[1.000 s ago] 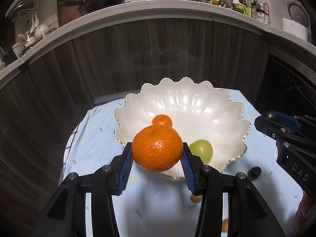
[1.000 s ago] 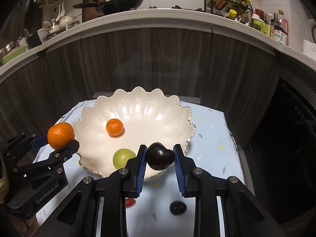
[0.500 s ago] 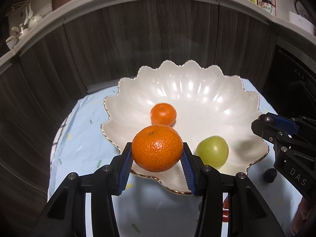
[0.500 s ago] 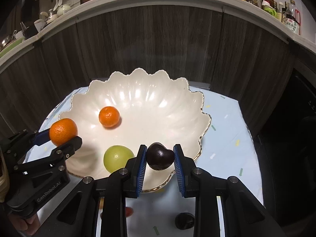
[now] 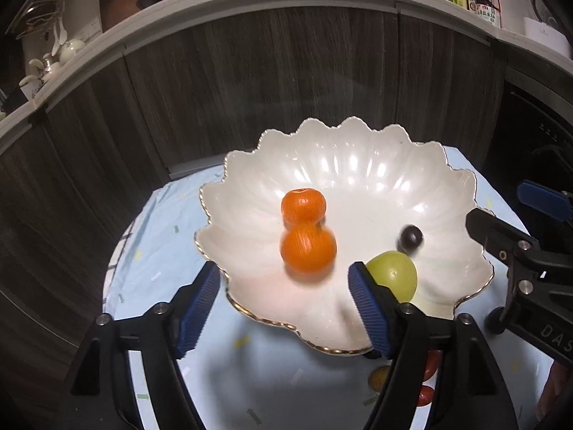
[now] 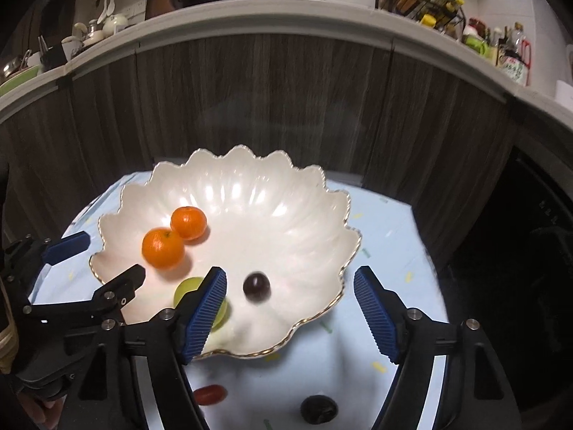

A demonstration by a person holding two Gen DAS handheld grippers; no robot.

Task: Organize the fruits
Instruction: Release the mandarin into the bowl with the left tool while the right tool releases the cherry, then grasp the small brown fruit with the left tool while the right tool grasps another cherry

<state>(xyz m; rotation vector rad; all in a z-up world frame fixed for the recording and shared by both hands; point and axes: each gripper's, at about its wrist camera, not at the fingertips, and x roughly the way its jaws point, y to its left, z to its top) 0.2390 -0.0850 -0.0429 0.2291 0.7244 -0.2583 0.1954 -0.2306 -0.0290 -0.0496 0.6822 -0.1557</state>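
Observation:
A white scalloped bowl point(image 5: 358, 165) point(image 6: 250, 193) with a gold rim stands on a pale blue cloth. Inside it a large orange point(image 5: 308, 249) point(image 6: 163, 248), blurred, lies against a smaller orange point(image 5: 303, 205) point(image 6: 188, 223). A dark plum point(image 5: 411, 238) point(image 6: 256, 286), also blurred, sits beside a green fruit point(image 5: 394, 276) point(image 6: 188, 288). My left gripper point(image 5: 284, 304) point(image 6: 107, 258) hangs over the bowl's near left rim, jaws opening, nothing between them. My right gripper point(image 6: 292, 311) point(image 5: 497, 204) is over the near right rim, jaws opening and empty too.
On the cloth point(image 6: 386, 229) in front of the bowl lie a red fruit point(image 6: 210, 394), another dark fruit point(image 6: 318, 408) and a brownish one point(image 5: 379, 376). Dark wooden cabinet fronts point(image 5: 286, 89) rise close behind the small table, under a cluttered counter.
Both grippers have spread their jaws. The large orange has left the left gripper and the dark plum the right one; both now lie in the bowl.

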